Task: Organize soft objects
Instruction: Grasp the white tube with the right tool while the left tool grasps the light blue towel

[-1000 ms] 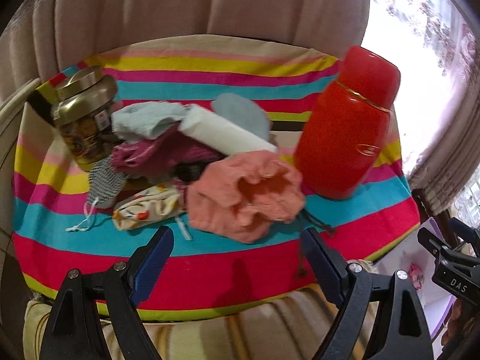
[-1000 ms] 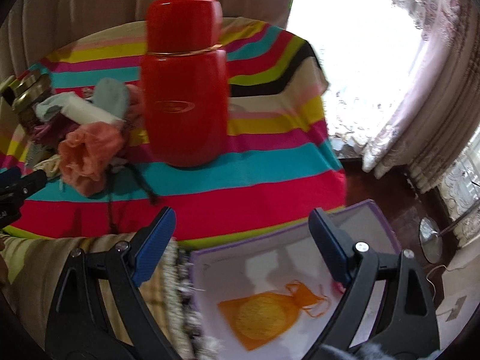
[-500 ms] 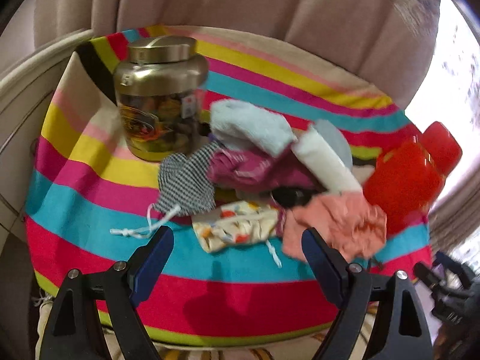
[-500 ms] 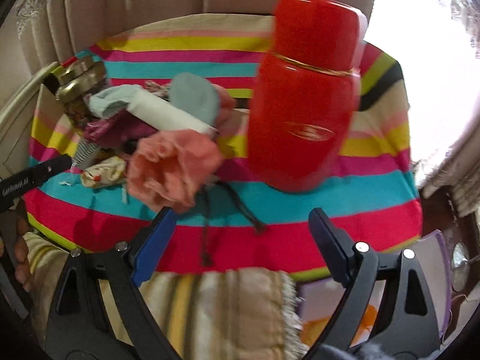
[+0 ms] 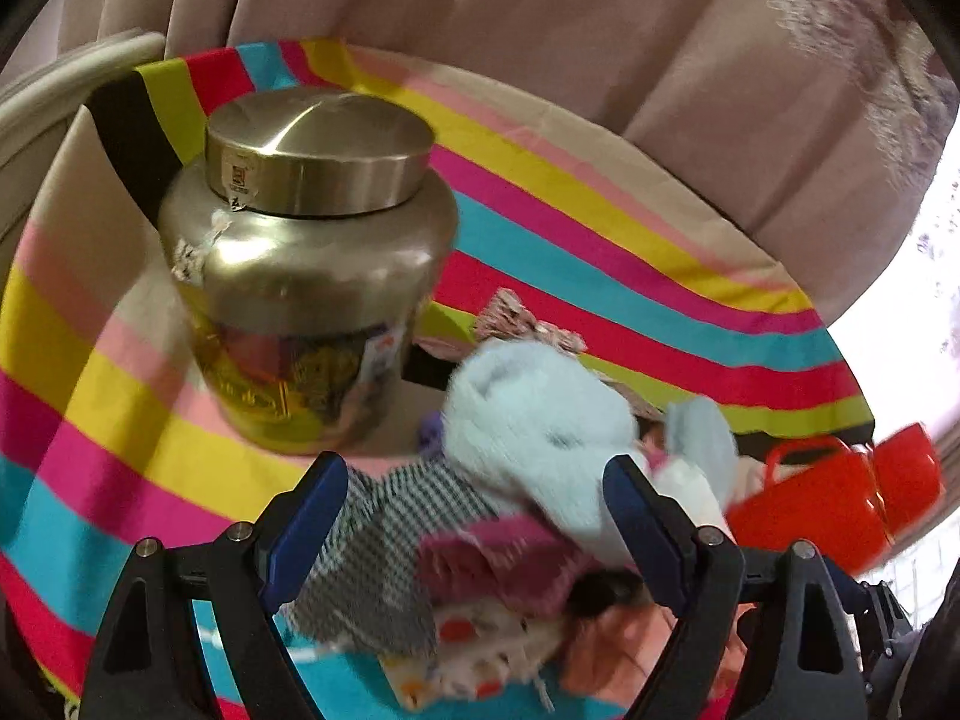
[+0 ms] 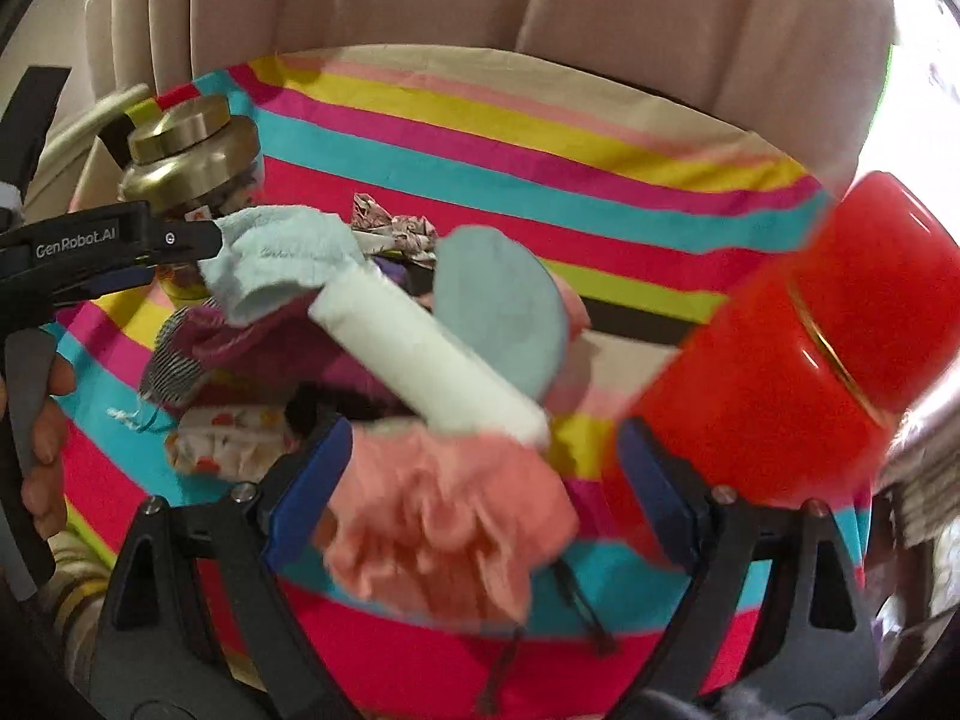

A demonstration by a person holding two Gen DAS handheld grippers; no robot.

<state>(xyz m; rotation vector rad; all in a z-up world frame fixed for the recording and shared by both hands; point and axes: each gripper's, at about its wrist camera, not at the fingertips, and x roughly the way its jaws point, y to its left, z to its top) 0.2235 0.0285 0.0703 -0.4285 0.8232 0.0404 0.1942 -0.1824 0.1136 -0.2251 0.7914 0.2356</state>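
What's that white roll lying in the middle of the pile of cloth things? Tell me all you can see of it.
The white roll looks like soft cloth or paper rolled into a plain cylinder, unmarked. It lies slanted across the heap, its upper end under the light blue fuzzy cloth, its lower end resting on the pink drawstring pouch. A grey-blue round pad leans beside it. No claw touches it.

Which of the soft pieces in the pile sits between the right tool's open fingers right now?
The salmon-pink ruffled drawstring pouch, nearest the camera; the white fabric roll and pale blue fluffy cloth lie farther back.
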